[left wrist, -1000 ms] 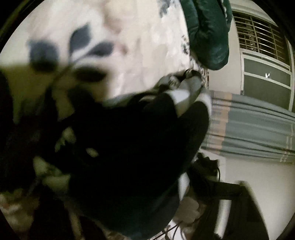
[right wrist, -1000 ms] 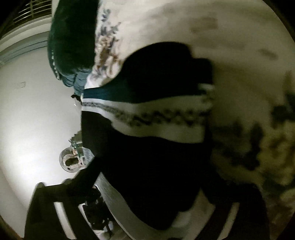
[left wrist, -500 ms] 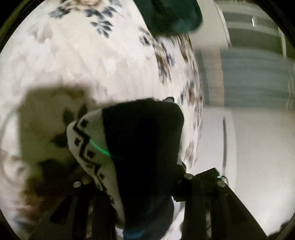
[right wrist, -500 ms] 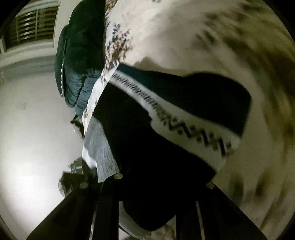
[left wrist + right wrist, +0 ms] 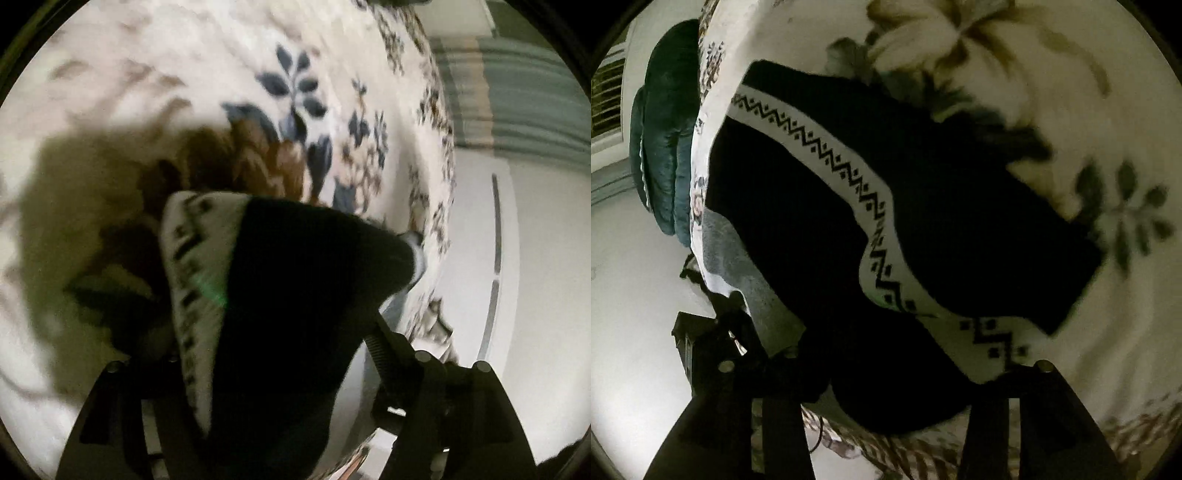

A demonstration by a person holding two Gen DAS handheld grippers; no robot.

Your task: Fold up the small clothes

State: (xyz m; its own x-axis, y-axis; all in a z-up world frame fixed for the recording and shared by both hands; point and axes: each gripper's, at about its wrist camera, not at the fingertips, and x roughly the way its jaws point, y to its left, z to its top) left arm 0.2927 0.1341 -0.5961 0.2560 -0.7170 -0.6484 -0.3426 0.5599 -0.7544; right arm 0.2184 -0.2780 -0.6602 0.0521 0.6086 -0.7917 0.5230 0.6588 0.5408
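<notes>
Left gripper (image 5: 266,369) has its jaws opening, the two dark fingers spread at the bottom of the left wrist view with the sweater (image 5: 295,295) bunched between them; blur hides whether the pads press the cloth. The sweater's white patterned band (image 5: 192,280) runs down its left side. It lies on a floral bedspread (image 5: 184,74), close to the bed's right edge (image 5: 448,184), where the cover drops toward pale floor (image 5: 535,295). Up and left of the sweater the bedspread lies bare.

Right gripper (image 5: 886,387) also has its jaws opening, fingers spread wide at the bottom of the right wrist view. The sweater (image 5: 942,192) lies flat ahead of them, its near hem running in between the fingers, and I cannot tell whether the pads touch it. Its zigzag band (image 5: 871,221) crosses diagonally. The sweater's left side lies at the bed edge, a grey cloth (image 5: 738,266) beside it, a teal pillow (image 5: 665,129) further along. Open bedspread (image 5: 1071,92) lies right of the sweater.
</notes>
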